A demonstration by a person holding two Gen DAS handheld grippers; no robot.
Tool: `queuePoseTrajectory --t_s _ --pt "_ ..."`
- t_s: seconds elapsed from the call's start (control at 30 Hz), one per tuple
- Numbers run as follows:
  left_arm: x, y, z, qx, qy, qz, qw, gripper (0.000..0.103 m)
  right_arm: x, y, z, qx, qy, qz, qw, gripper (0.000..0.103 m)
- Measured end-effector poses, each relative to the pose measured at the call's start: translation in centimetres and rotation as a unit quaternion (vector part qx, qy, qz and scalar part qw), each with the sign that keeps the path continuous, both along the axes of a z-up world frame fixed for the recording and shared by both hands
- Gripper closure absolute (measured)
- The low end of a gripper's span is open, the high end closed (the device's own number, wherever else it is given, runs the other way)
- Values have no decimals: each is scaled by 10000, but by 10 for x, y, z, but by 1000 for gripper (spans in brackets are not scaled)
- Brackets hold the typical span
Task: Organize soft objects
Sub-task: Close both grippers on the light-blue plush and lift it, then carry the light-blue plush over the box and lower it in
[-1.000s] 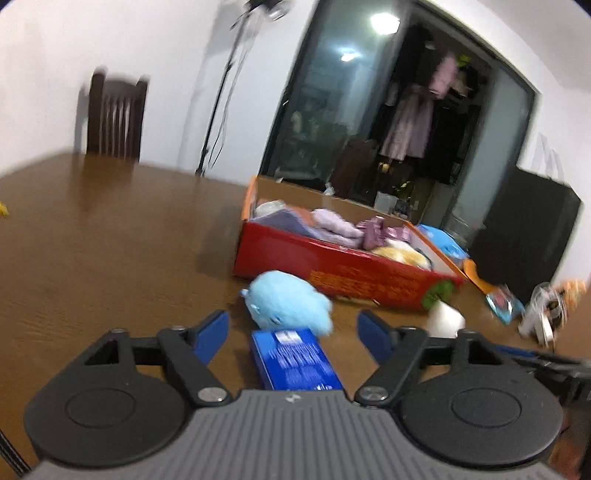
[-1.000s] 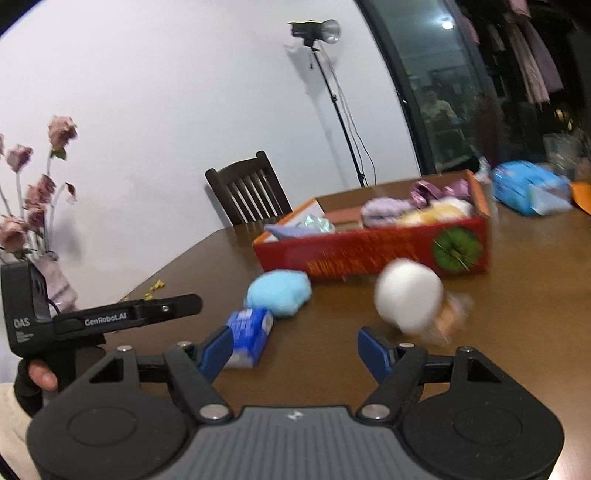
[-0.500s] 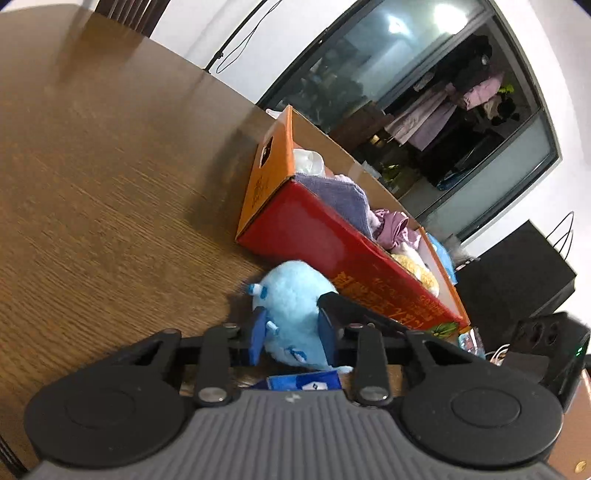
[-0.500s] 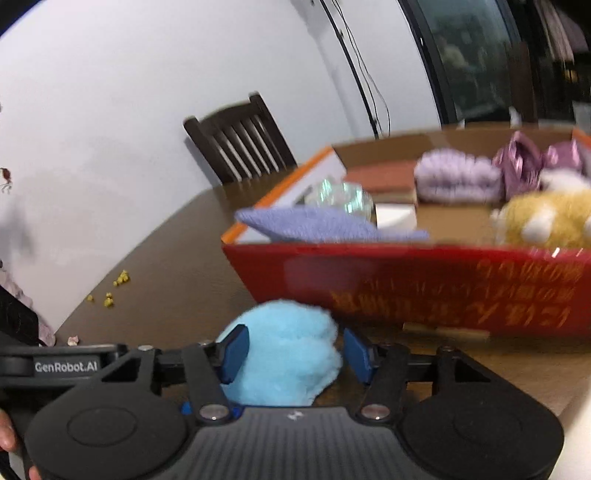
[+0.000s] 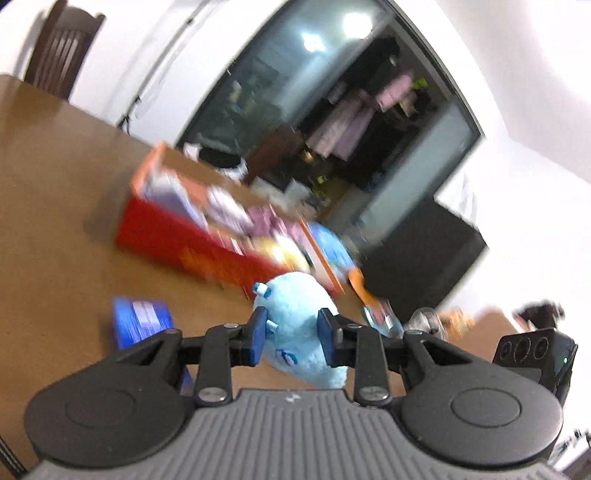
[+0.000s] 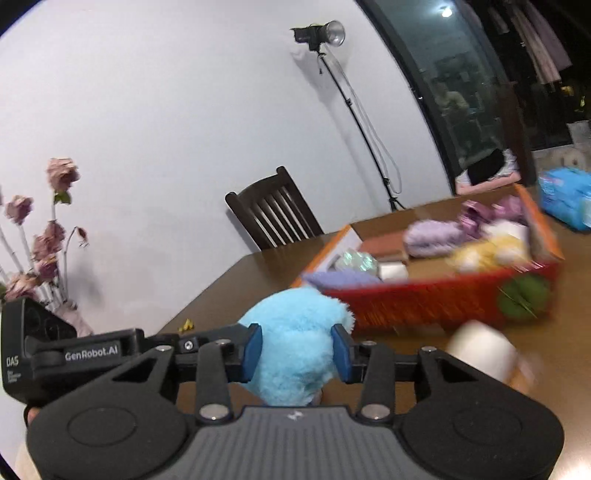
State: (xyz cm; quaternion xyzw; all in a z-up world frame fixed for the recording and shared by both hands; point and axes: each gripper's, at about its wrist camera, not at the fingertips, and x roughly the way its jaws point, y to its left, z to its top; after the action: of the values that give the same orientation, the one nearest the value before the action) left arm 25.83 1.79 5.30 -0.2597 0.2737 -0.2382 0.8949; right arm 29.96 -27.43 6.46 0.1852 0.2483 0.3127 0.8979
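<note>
Both tongs (image 5: 291,334) (image 6: 297,352) clamped on blue plush (image 5: 299,317), raised over table (image 5: 55,229)

A white-walled dining room at night

We see a brown wooden table (image 6: 461,373), a dark slatted chair (image 6: 275,218) against the wall (image 6: 166,110), a studio lamp on a stand (image 6: 328,35), dried roses (image 6: 44,240), and dark glass doors (image 5: 295,110) reflecting ceiling lights.

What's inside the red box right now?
In the red box: purple cloth, lilac plush, yellow plush, pink items. Anything beneath them is covered.
</note>
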Motion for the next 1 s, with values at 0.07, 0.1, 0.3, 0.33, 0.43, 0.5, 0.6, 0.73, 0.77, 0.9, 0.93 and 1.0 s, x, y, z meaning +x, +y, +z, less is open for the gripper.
queuePoseTrajectory --t_s 0.07,0.1,0.3,0.33,0.43,0.5,0.6,0.73,0.77,0.9,0.93,1.0 --pt "-24 -20 -20 15 258 -163 9995 73 -33 -21 -16 41 212 -111 9997 63" --pt "-31 -26 -28 18 385 -220 9990 73 -48 -30 -27 15 342 -177 9993 63" --pt "-58 -47 -59 696 652 110 9954 62 -111 -58 -73 -130 967 -212 9950 62" --pt "-62 -48 -59 913 615 257 9936 58 -119 -61 -75 -183 956 -142 9952 59" --pt "-74 -36 -56 986 665 315 9924 56 -130 -70 -67 -368 587 -238 9973 54" --pt "-82 -31 -53 706 758 241 9943 55 -126 -75 -64 -304 424 -357 9980 54" --pt "-88 -46 -52 702 708 117 9949 55 -105 -77 -62 -340 367 -403 9979 54" --pt "-85 -67 -60 693 802 -44 9944 57 -72 -63 -73 -310 494 -38 9983 55" --pt "-83 -71 -63 685 834 -55 9941 64 -66 -60 -77 -357 553 -34 9978 55" --pt "-74 -59 -65 665 657 100 9956 81 -67 -57 -82 -222 707 37 9972 64" --pt "-69 -53 -65 619 656 179 9958 81 -69 -58 -81 -148 746 74 9971 65" --pt "-62 -47 -65 529 674 180 9962 81 -69 -60 -82 -38 834 96 9965 65"
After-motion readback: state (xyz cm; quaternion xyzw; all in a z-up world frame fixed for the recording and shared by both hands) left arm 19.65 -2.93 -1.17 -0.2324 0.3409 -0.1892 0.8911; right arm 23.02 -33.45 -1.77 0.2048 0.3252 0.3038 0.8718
